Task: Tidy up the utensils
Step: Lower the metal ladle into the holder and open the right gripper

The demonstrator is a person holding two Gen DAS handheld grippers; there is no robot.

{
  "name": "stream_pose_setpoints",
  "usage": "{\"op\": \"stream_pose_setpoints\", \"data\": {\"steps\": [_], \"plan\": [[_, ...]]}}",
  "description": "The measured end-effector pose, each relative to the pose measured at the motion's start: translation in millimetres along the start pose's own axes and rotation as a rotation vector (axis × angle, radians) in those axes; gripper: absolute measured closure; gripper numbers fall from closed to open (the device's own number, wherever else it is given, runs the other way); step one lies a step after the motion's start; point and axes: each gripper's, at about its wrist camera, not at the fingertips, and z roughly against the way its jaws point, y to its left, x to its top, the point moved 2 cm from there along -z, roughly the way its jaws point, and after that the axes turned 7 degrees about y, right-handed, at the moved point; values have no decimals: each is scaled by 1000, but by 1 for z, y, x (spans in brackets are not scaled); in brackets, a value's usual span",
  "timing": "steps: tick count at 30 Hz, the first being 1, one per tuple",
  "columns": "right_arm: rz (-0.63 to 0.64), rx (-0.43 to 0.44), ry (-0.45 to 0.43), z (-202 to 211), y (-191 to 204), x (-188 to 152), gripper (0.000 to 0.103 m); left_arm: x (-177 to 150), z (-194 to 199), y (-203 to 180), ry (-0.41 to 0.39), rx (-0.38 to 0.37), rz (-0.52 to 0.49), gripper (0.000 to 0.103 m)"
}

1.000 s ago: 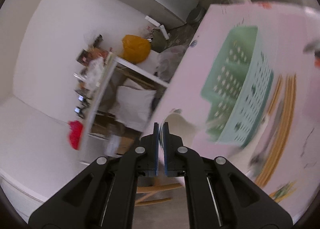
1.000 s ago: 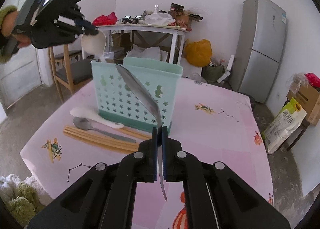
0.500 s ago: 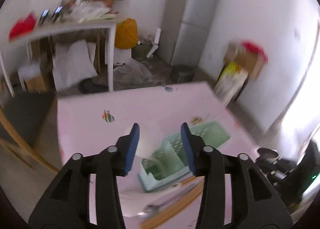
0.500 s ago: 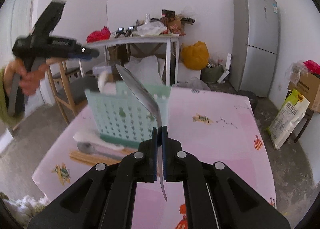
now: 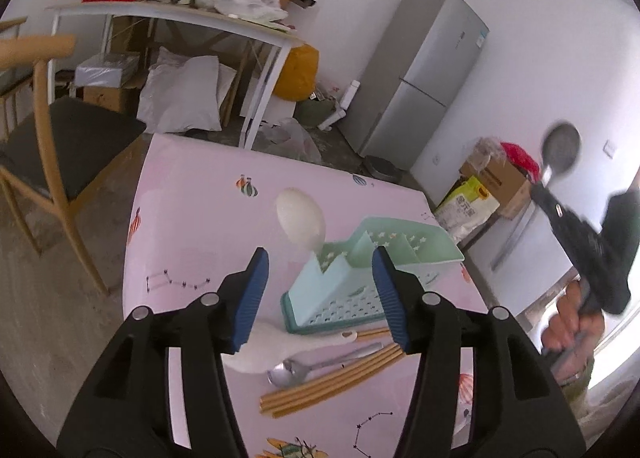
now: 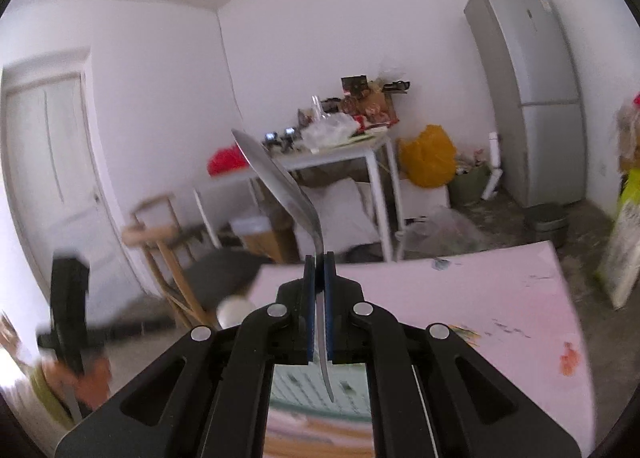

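A mint-green utensil holder [image 5: 360, 282] stands on the pink table [image 5: 192, 201]. A white spoon [image 5: 301, 217] stands in its left end, bowl up. My left gripper [image 5: 322, 294] hangs just in front of the holder; its jaws are opening and nothing is between them. Below the holder lie another white spoon [image 5: 272, 346], a metal spoon [image 5: 312, 366] and wooden chopsticks [image 5: 332, 378]. My right gripper [image 6: 319, 258] is shut on a metal spoon [image 6: 280, 185] with its bowl pointing up, raised above the holder [image 6: 312, 386]. In the left wrist view the right gripper [image 5: 540, 187] appears at the far right.
A wooden chair [image 5: 52, 129] stands at the table's left side. Behind are a cluttered white side table [image 5: 180, 13], a grey fridge [image 5: 424, 85], a yellow bag [image 5: 298, 73] and boxes [image 5: 496, 181] on the floor. A hand [image 5: 572, 330] holds the right gripper.
My left gripper let go of the white spoon, which now stands in the holder, rolled upright and drew back with jaws apart. My right gripper rose with the metal spoon.
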Motion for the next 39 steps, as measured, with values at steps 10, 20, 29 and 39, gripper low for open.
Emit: {"op": "stream_pose_setpoints", "data": {"steps": [10, 20, 29, 39], "plan": [[-64, 26, 58, -79, -15, 5, 99, -21, 9, 11, -8, 36, 24, 49], [-71, -82, 210, -113, -35, -51, 96, -37, 1, 19, 23, 53, 47, 48], [-134, -55, 235, -93, -45, -59, 86, -57, -11, 23, 62, 58, 107, 43], [-168, -60, 148, -47, -38, -59, 49, -74, -17, 25, 88, 76, 122, 36]]}}
